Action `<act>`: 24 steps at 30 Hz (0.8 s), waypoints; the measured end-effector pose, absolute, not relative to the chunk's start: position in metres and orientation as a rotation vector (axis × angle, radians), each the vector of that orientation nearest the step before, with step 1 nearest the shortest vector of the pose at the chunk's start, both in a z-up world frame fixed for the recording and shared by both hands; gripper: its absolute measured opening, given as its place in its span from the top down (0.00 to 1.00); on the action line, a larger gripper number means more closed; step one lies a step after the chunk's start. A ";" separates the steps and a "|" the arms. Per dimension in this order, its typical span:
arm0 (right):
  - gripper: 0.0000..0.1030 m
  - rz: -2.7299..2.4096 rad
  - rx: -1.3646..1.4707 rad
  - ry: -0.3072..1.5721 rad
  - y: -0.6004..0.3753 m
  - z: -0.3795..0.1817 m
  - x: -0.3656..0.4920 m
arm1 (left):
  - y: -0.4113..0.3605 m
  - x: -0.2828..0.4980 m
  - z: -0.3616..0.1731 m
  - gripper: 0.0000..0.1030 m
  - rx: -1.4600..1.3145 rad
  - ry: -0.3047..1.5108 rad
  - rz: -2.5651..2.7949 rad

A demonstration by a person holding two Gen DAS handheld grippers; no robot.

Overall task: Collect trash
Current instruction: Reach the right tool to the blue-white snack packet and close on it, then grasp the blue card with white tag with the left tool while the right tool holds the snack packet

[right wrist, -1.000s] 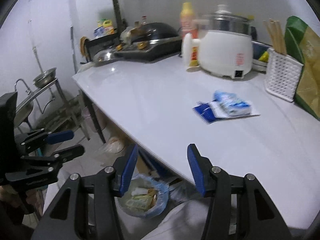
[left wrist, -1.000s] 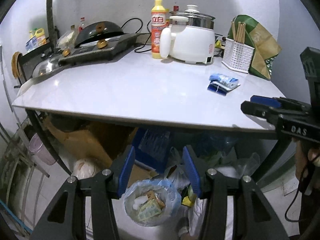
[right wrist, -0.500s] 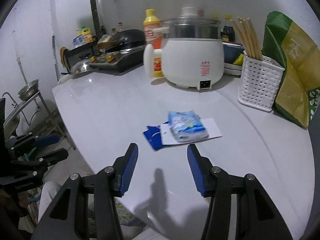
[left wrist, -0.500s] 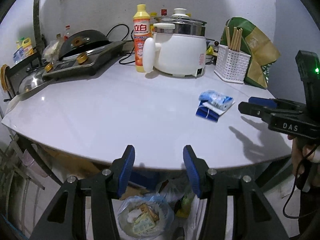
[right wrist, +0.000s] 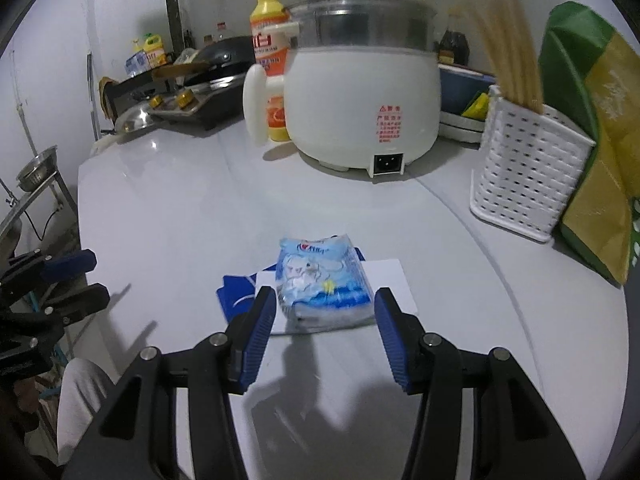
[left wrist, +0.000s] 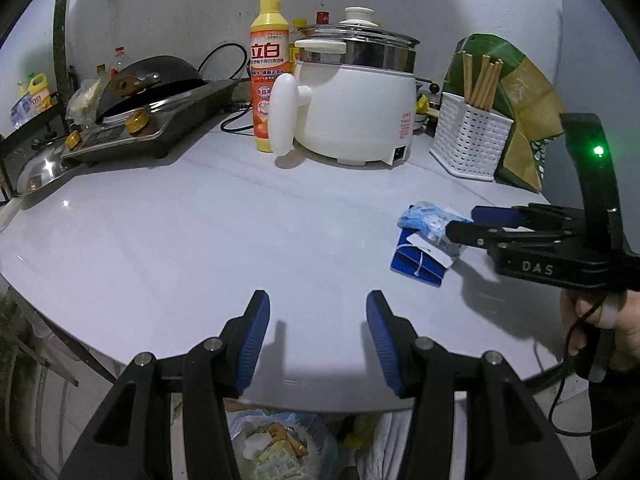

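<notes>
A light-blue tissue pack point(right wrist: 320, 280) lies on a white card point(right wrist: 388, 280) and a dark-blue wrapper point(right wrist: 236, 296) on the white table point(right wrist: 160, 208). My right gripper point(right wrist: 325, 308) hovers just in front of the pack, jaws open on either side of its near end, pads not touching it. In the left wrist view the same pack point(left wrist: 426, 220) and wrapper point(left wrist: 416, 262) sit at the right, with the right gripper point(left wrist: 468, 222) over them. My left gripper point(left wrist: 318, 322) is open and empty above the table's front edge. A bin bag of trash point(left wrist: 276, 446) sits on the floor below.
At the back stand a white electric pot point(right wrist: 360, 92), an orange detergent bottle point(left wrist: 269, 68), a stove with a wok point(left wrist: 148, 92), a white chopstick basket point(right wrist: 528, 176) and a green-yellow bag point(right wrist: 600, 128). A metal rack point(right wrist: 32, 184) is left of the table.
Both grippers have moved forward over the table. The right one has closed in on the tissue pack, which now lies between its open jaws. Neither opening has changed.
</notes>
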State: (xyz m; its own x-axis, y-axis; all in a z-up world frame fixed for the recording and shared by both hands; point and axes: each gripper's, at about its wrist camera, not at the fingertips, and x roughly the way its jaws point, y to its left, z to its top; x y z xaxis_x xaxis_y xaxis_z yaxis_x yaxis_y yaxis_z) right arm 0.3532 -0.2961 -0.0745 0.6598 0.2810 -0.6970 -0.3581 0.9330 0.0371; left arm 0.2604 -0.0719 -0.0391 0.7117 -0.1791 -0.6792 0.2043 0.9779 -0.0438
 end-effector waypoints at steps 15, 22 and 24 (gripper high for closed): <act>0.71 0.363 -0.112 0.835 -0.292 -0.089 0.380 | -0.095 0.291 -0.043 0.42 0.028 0.763 -0.262; 0.83 0.335 -0.054 0.798 -0.323 -0.074 0.370 | -0.127 0.302 -0.044 0.41 0.049 0.776 -0.324; 0.83 0.324 -0.040 0.784 -0.334 -0.070 0.367 | -0.137 0.307 -0.046 0.41 0.058 0.787 -0.336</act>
State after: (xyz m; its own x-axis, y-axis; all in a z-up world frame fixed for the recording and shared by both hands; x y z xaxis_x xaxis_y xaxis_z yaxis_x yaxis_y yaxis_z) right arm 0.3675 -0.3337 -0.0699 0.6609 0.2720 -0.6995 -0.3013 0.9498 0.0847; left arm 0.3067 -0.1367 -0.0465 0.6560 -0.2747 -0.7029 0.3177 0.9454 -0.0730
